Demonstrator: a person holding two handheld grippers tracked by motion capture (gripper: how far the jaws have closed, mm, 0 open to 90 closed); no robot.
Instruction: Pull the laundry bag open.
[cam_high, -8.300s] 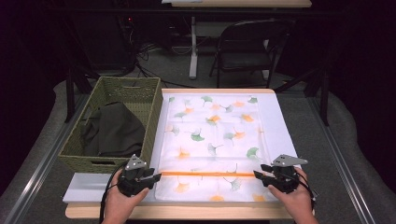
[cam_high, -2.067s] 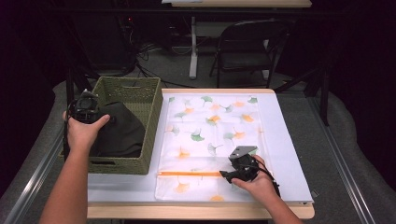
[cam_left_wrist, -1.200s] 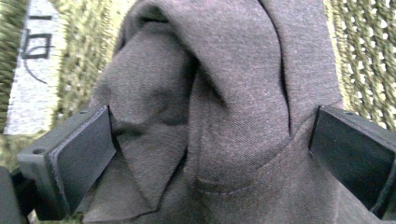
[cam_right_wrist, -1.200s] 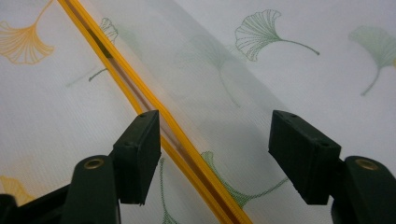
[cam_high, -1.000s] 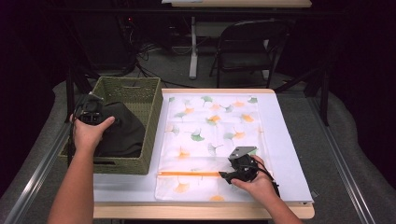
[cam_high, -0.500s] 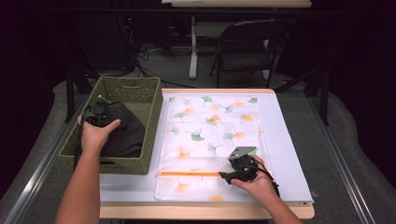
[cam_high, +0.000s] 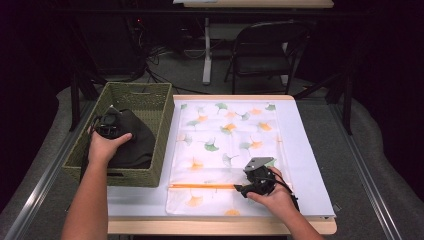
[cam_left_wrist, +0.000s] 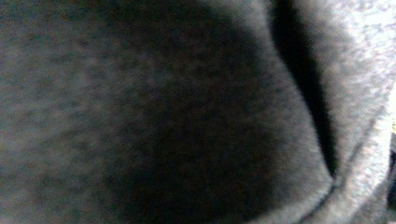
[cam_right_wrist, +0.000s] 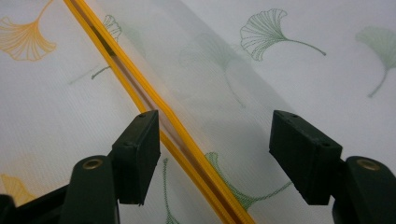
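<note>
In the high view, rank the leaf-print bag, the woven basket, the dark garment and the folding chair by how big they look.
1. leaf-print bag
2. woven basket
3. folding chair, though it stands farther back, so its true size is unsure
4. dark garment

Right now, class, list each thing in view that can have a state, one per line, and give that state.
Left gripper: down in the basket against the dark garment; open or shut cannot be told.
Right gripper: open, jaws astride the orange zipper.
Dark garment: bunched up inside the basket.
Basket: upright beside the bag.
Leaf-print bag: lying flat on the table.
Orange zipper: looks parted.
</note>
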